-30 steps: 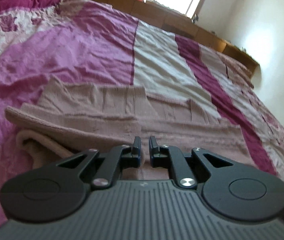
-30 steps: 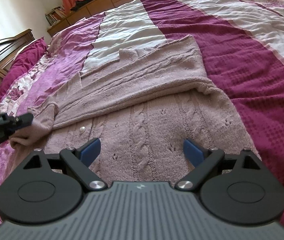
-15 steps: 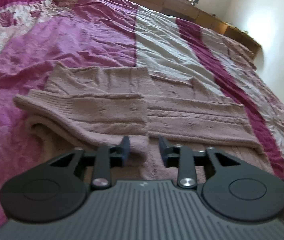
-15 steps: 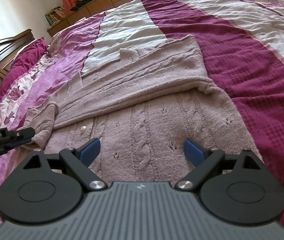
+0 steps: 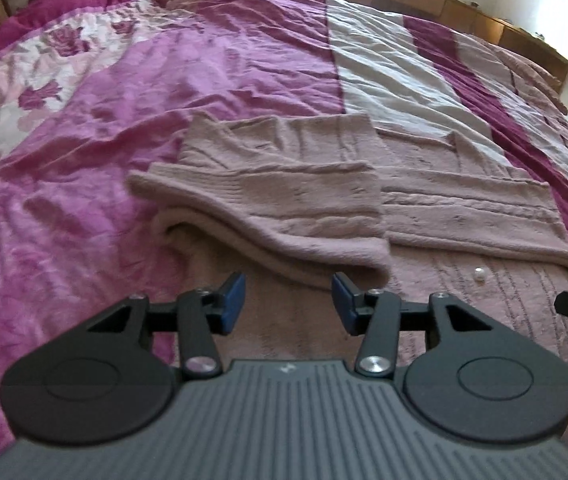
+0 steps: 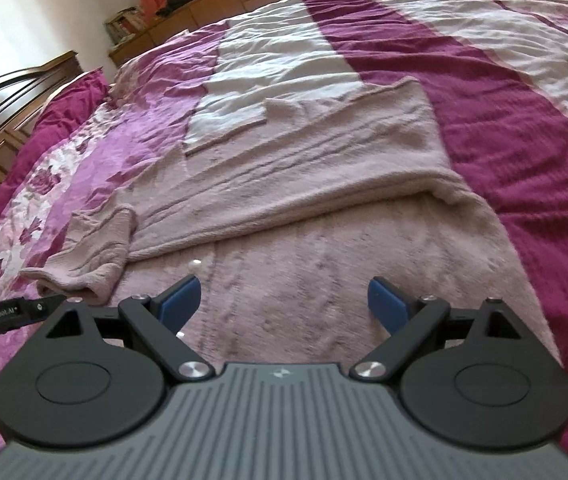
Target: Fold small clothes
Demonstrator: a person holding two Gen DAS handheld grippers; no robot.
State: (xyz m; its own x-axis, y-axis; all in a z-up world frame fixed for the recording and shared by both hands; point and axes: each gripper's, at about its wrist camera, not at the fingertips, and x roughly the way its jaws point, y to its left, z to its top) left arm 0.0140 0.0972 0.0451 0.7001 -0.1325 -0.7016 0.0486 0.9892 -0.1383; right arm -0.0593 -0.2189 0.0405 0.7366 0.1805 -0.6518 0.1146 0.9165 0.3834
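Note:
A dusty-pink cable-knit sweater (image 5: 463,208) lies spread on the bed. Its sleeve (image 5: 284,208) is folded across the body, with the cuff end lying flat. My left gripper (image 5: 287,300) is open and empty, just short of the sleeve's near fold. In the right wrist view the sweater (image 6: 323,216) fills the middle, with the folded sleeve (image 6: 92,256) at the left. My right gripper (image 6: 284,300) is open and empty, hovering over the sweater's front panel. The left gripper's tip (image 6: 16,312) shows at the left edge.
The bed carries a magenta, pink and white striped bedspread (image 5: 124,100). A dark wooden headboard (image 6: 12,92) and cabinets stand at the left. A low wooden shelf (image 5: 483,20) runs under the window. A white button (image 5: 479,274) sits on the sweater.
My left gripper went from shut on the sleeve to open, let the sleeve go and drew back and up. The sleeve now lies flat. My right gripper stayed open, nearly still.

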